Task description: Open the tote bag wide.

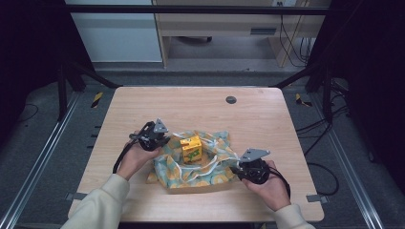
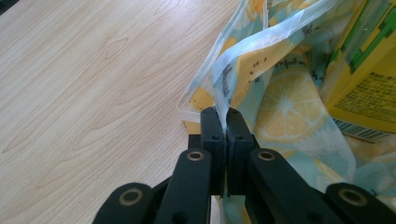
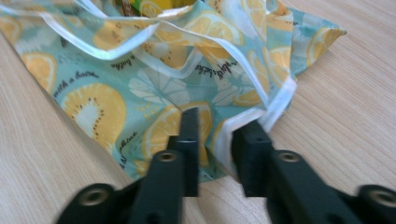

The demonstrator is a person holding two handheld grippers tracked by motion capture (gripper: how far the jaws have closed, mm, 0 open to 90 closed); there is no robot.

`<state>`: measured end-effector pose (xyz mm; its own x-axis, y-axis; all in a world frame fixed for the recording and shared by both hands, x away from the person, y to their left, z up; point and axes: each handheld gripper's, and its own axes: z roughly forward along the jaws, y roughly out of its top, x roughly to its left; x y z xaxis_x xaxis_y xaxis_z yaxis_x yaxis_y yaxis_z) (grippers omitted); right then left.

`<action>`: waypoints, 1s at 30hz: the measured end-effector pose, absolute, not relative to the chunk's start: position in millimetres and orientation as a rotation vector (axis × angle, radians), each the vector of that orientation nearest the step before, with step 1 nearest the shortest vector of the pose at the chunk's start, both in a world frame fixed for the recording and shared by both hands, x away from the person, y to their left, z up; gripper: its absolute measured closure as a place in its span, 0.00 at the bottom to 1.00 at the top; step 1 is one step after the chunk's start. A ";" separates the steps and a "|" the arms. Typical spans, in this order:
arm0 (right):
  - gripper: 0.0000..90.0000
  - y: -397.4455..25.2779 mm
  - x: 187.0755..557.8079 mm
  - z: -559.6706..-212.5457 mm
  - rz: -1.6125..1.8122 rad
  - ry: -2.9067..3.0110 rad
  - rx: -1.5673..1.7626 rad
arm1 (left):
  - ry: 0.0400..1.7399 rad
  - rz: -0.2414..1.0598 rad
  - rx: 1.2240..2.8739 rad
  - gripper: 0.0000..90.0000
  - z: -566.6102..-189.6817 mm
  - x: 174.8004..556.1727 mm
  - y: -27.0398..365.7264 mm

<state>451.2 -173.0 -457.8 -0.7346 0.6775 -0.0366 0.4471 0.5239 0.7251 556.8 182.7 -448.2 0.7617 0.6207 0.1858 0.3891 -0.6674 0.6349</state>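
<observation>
Table: I see a light wooden table (image 1: 143, 102) in the middle of the high view, with a small dark round cap (image 1: 231, 99) in its upper centre.

Bag: a lemon-print cloth bag (image 1: 215, 164) lies crumpled in the lower centre of the high view, between my 2 grippers. Its white-edged rim is open upward.

Carton: a yellow carton (image 1: 191, 149) with green markings stands upright inside the bag, just above the centre of the cloth. In the left gripper view it (image 2: 369, 88) sits at the right edge of the frame.

Left gripper: my left gripper (image 1: 152, 135) sits at the bag's left edge, centre left of the high view. In the left gripper view I see it (image 2: 226, 122) with the jaws pressed together on the bag's white-trimmed rim (image 2: 243, 56), which rises from them toward the upper right.

Right gripper: my right gripper (image 1: 243, 171) sits at the bag's lower right corner in the high view. In the right gripper view it (image 3: 219, 128) has its jaws parted by a narrow gap, with a white-edged fold (image 3: 243, 122) of the bag lying between them; they are not clamped on it.

Hands: my left hand (image 1: 133, 160) and right hand (image 1: 272, 188) come in from the bottom of the high view, both in pale sleeves.
</observation>
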 end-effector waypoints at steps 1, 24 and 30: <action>0.69 -172.1 450.5 -455.6 1.034 2.450 0.941 | 0.755 0.529 2.367 0.99 -447.8 556.2 182.7; 1.00 -170.2 447.2 -464.9 0.971 2.495 0.913 | 0.811 0.518 2.354 0.99 -456.5 559.6 191.6; 1.00 -171.0 450.9 -473.7 0.934 2.512 0.933 | 0.813 0.517 2.351 0.99 -462.4 561.5 192.8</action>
